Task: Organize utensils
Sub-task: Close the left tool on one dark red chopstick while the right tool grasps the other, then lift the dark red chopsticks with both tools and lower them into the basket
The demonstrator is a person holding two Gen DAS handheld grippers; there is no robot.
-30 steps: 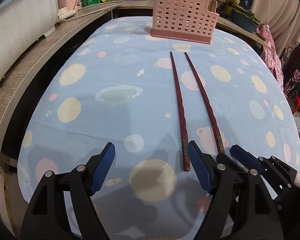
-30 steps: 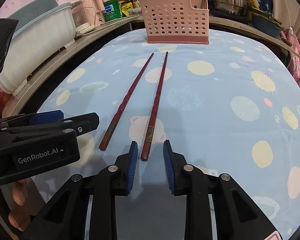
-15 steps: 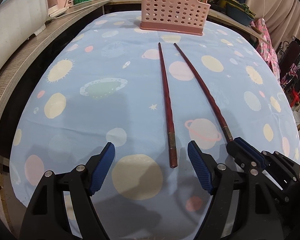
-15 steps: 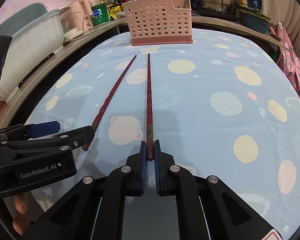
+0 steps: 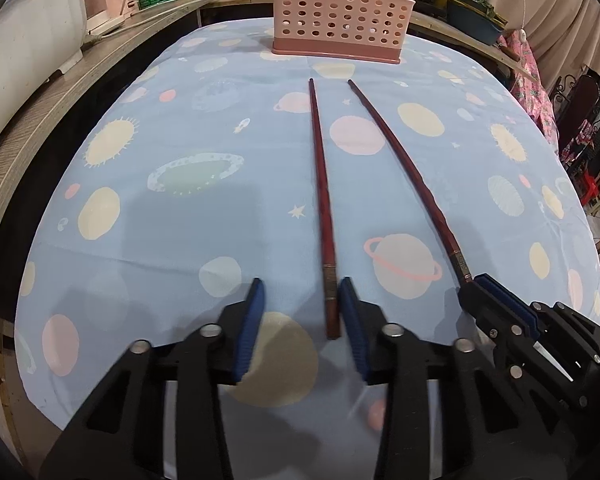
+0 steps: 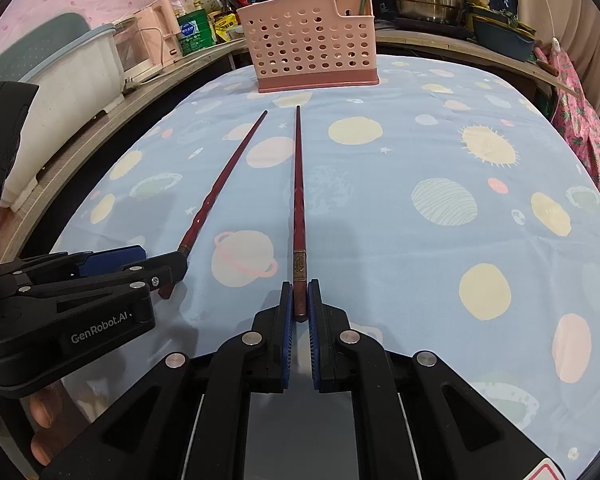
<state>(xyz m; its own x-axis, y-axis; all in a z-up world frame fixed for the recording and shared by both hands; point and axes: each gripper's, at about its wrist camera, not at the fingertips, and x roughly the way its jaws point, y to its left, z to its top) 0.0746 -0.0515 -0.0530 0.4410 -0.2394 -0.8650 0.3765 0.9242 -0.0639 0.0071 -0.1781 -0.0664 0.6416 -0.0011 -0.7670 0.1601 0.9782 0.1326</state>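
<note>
Left wrist view: your left gripper sits low over the surface, its fingers parted, with the thick end of the left chopstick lying between them.
Left fingers: released; the right pad is just beside the stick, and you cannot tell from here whether it touches. The left pad stands well apart from it.
Left chopstick: flat on the planet-print cloth, tip pointing toward the pink basket.
Right wrist view: your right gripper is clenched on the thick end of the right chopstick, both blue pads pressed against its sides.
Right chopstick: runs straight ahead from the fingers toward the pink basket, tip stopping short of its base. Whether the shaft rests on the cloth or is raised off it cannot be told.
Both sticks: side by side, closer at the far tips, wider apart at the near ends, not touching.
Basket: upright at the far edge of the surface, perforated wall facing you; what it holds cannot be made out.
Cross view: the right gripper shows at the lower right of the left camera, gripping its stick's end; the left gripper shows at the left of the right camera.
</note>
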